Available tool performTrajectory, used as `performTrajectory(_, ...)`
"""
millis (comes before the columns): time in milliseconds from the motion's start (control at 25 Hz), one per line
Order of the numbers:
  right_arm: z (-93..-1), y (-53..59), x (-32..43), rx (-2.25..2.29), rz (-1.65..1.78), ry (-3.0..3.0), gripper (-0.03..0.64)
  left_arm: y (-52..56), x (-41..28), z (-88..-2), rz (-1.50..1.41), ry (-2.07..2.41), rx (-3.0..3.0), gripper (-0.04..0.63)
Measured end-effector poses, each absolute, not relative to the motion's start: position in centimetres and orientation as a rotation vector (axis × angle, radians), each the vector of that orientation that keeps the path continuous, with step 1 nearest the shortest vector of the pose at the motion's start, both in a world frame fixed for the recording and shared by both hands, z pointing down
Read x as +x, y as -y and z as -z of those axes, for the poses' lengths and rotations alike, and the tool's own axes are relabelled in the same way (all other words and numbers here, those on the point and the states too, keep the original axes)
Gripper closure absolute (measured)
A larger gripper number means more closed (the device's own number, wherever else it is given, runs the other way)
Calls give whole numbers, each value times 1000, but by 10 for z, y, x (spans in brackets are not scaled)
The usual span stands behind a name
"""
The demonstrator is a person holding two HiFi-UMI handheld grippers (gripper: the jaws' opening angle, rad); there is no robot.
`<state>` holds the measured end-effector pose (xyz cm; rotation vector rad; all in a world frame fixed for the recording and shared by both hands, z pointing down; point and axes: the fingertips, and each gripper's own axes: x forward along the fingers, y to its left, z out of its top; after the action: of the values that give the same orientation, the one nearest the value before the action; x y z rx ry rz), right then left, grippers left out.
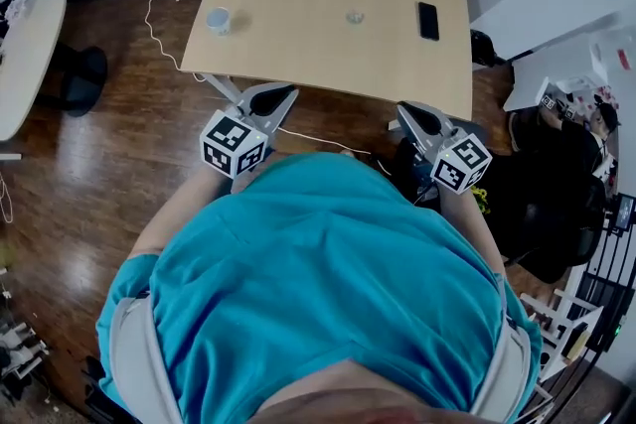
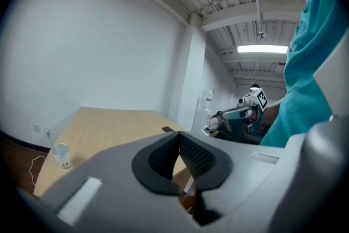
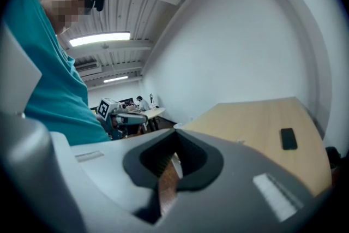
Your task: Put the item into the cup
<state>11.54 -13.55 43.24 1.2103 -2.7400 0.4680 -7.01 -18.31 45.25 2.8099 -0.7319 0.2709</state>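
worktop (image 1: pixel 328 5): pale wood-look top, smooth, matt. floor (image 1: pixel 89 194): dark wood planks, glossy, with glare patches. cup (image 2: pixel 61 155): thin translucent plastic by the look. phone (image 1: pixel 428 20): black glossy slab. left tool (image 2: pixel 178 139) and right tool (image 3: pixel 175 142): grey matt moulded plastic shells, with black ribbed rubbery pads (image 2: pixel 195 158). shirt (image 1: pixel 328 263): teal cloth, matt.

You wear a teal short-sleeved shirt (image 1: pixel 328 263); grey straps (image 1: pixel 134 357) flank it at both shoulders. Ahead of the shirt, left gripper (image 1: pixel 270 100) and right gripper (image 1: pixel 409 112): grey bodies, black-lined jaws, white cubes (image 1: pixel 234 142) with black square markers.
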Motion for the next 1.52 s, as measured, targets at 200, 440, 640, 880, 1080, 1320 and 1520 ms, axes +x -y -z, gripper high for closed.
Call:
performTrajectory(200, -435, 181, 170, 1127, -411, 2806, 614, 235, -14, -470, -351, 848, 2732, 591)
performTrajectory(440, -436, 216, 215, 1023, -442, 2899, 614, 300, 31, -520, -588, 999, 2606, 591)
performTrajectory(640, -442, 230, 234, 1076, -481, 2889, 614, 339, 59, -569, -822, 934, 2581, 544)
performTrajectory(880, -454, 236, 247, 1232, -525, 2778, 614, 401, 93, -617, -900, 878, 2550, 499)
performTrajectory(1080, -465, 226, 266, 1346, -587, 2683, 614, 438, 135, -662, -1042, 797, 2557, 458)
performTrajectory(1320, -474, 227, 275, 1394, -629, 2612, 614, 465, 148, -705, -1154, 797, 2494, 436)
performTrajectory(1520, -477, 229, 281, 1414, -641, 2597, 614, 480, 155, -723, -1182, 806, 2486, 436)
